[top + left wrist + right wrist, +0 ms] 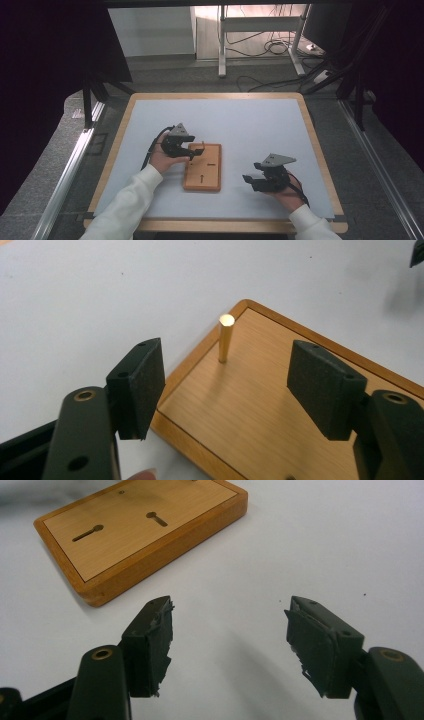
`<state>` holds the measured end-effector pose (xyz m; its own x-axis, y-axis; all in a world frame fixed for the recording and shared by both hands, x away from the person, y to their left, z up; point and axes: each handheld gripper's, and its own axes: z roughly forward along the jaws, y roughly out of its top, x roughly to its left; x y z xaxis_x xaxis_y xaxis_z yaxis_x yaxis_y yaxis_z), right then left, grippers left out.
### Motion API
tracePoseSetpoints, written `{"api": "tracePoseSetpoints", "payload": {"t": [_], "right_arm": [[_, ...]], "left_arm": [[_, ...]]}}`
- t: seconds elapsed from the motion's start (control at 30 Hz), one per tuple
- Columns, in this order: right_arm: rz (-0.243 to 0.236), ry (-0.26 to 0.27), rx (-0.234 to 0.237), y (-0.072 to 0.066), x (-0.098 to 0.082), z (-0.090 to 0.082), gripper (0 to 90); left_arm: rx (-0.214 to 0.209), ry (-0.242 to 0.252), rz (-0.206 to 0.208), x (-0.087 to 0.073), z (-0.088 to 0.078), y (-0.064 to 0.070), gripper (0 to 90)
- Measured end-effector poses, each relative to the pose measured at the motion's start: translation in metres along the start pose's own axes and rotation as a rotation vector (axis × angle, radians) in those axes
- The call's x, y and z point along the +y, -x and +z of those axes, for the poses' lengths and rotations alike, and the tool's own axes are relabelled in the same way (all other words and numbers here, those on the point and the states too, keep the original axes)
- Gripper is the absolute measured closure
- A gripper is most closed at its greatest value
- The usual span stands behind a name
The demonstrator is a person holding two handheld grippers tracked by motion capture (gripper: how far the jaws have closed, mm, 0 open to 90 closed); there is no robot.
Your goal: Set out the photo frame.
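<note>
A small wooden board (pixel 202 170) with keyhole slots lies on the white mat. A brass pin (pixel 225 337) stands upright near the board's far left corner. My left gripper (pixel 196 150) hovers over that corner, open, and the pin is a little ahead of its pads with nothing between them. In the left gripper view the left gripper (pixel 227 390) has its jaws wide apart above the board (pixel 270 405). My right gripper (pixel 248 180) rests to the right of the board and points toward it. In the right gripper view the right gripper (pixel 230 645) is open over bare mat, short of the board (pixel 140 525).
The mat sits in a wooden-rimmed table top (pixel 315 145). Metal rails (pixel 70 165) run along both sides of the table. Behind it are a desk frame (pixel 222 45) and loose cables (pixel 270 47) on the floor.
</note>
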<state>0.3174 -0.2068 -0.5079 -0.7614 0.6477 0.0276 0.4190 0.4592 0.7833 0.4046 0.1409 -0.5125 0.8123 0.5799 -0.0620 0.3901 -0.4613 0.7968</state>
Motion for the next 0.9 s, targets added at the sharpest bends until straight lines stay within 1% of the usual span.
{"api": "tracePoseSetpoints", "payload": {"t": [0.07, 0.1, 0.2, 0.3, 0.4, 0.43, 0.47, 0.53, 0.6, 0.63, 0.67, 0.73, 0.77, 0.83, 0.87, 0.9], "right_arm": [[-0.003, -0.005, 0.0, -0.001, 0.0, 0.001, 34.5], [-0.006, -0.009, 0.001, -0.001, -0.001, 0.001, 34.4], [-0.009, -0.015, -0.001, -0.002, -0.001, 0.002, 34.4], [-0.003, -0.014, -0.003, -0.001, -0.002, 0.003, 34.3], [-0.001, -0.015, -0.005, -0.001, -0.002, 0.003, 34.3], [-0.002, -0.017, -0.006, -0.001, -0.002, 0.004, 34.3], [-0.004, -0.02, -0.007, -0.002, -0.002, 0.004, 34.3], [-0.005, -0.021, -0.007, -0.002, -0.002, 0.004, 34.3], [-0.003, -0.021, -0.005, -0.002, -0.002, 0.004, 34.3], [-0.002, -0.023, -0.005, -0.001, -0.002, 0.005, 34.3], [-0.002, -0.025, -0.004, -0.001, -0.002, 0.005, 34.3], [-0.002, -0.025, -0.004, -0.001, -0.002, 0.006, 34.3], [-0.003, -0.025, -0.002, -0.002, -0.002, 0.006, 34.3], [-0.004, -0.022, 0.001, -0.003, -0.002, 0.006, 34.3], [-0.006, -0.021, 0.001, -0.003, -0.001, 0.007, 34.3], [-0.009, -0.014, 0.001, -0.004, -0.001, 0.007, 34.3]], "left_arm": [[-0.007, -0.004, -0.006, 0.0, 0.005, -0.002, 34.6], [-0.008, -0.01, -0.003, -0.001, 0.007, -0.004, 35.6], [-0.01, -0.031, 0.015, -0.002, 0.014, -0.006, 42.8], [-0.029, -0.023, 0.021, 0.001, 0.019, -0.007, 49.1], [-0.04, -0.021, 0.041, 0.004, 0.024, -0.007, 54.5], [-0.045, -0.016, 0.041, 0.005, 0.026, -0.006, 57.5], [-0.059, -0.016, 0.046, 0.005, 0.027, -0.007, 61.0], [-0.074, -0.016, 0.043, 0.006, 0.029, -0.006, 69.7], [-0.075, -0.02, 0.039, 0.006, 0.03, -0.006, 78.3], [-0.067, -0.021, 0.039, 0.006, 0.031, -0.007, 81.7], [-0.075, -0.023, 0.037, 0.006, 0.03, -0.008, 84.0], [-0.086, -0.024, 0.026, 0.005, 0.03, -0.01, 84.6], [-0.087, -0.024, 0.016, 0.006, 0.03, -0.01, 84.7], [-0.085, -0.037, 0.009, 0.007, 0.03, -0.01, 84.8], [-0.086, -0.037, -0.002, 0.008, 0.031, -0.009, 84.8], [-0.087, -0.045, 0.0, 0.008, 0.031, -0.01, 84.8]]}}
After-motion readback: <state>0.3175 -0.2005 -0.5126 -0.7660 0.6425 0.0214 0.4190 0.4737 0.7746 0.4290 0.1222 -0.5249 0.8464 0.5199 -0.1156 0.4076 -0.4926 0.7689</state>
